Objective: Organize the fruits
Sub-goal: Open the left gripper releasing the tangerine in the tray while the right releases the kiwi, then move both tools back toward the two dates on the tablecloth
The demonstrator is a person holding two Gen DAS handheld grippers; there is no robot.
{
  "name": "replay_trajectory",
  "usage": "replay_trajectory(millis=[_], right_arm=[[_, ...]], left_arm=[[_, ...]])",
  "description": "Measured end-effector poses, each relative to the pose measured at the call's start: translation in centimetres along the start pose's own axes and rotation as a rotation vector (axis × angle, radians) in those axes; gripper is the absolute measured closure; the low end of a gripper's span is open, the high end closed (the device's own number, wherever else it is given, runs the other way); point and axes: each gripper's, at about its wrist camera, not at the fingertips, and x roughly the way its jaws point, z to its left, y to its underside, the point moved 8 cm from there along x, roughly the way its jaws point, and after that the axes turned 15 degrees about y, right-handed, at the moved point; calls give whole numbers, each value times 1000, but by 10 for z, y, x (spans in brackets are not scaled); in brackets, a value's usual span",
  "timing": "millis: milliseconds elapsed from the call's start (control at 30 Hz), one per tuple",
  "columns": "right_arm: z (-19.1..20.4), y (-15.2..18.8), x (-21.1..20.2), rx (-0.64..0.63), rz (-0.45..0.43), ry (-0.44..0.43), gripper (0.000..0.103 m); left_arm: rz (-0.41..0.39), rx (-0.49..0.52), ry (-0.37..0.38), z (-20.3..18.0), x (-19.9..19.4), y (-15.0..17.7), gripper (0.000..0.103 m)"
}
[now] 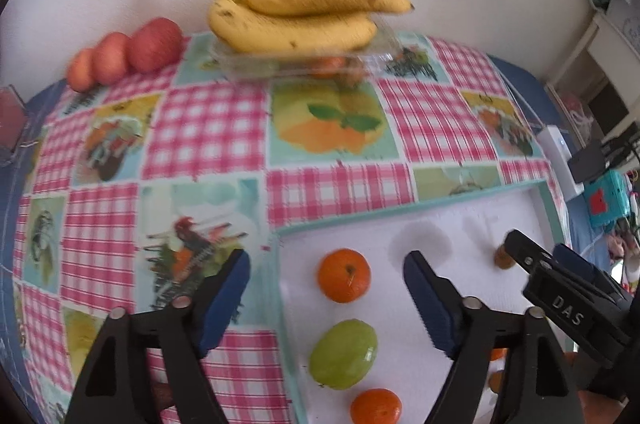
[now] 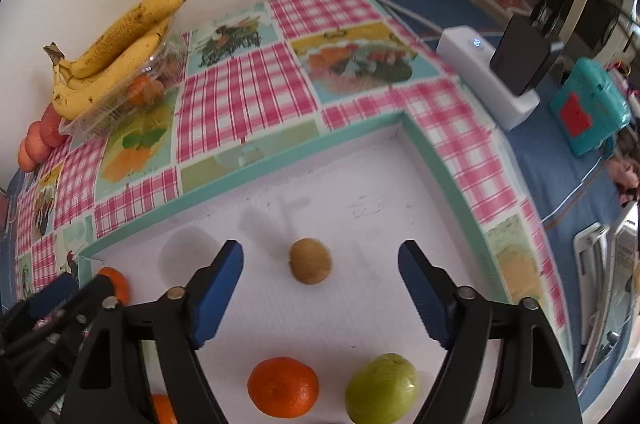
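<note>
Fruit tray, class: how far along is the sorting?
Done: the tray holds oranges, green fruits and a kiwi. In hand: nothing; left gripper and right gripper are open. Left: bananas and apples remain by the wall.

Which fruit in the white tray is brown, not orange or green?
The kiwi, lying alone toward the tray's far side, ahead of the open right tool. It is brown and dull.
</note>
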Motion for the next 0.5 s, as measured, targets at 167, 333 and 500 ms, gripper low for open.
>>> replay_trajectory(millis=[167, 333, 500], right_arm=[[-7, -7, -17, 13, -45, -2, 21], [-10, -14, -34, 28, -90, -8, 21], [-10, -18, -50, 37, -126, -27, 3]], left_arm=[[-77, -10, -73, 13, -20, -11, 1], [-137, -12, -122, 26, -39, -18, 0], [-127, -11, -139, 32, -43, -15, 0]])
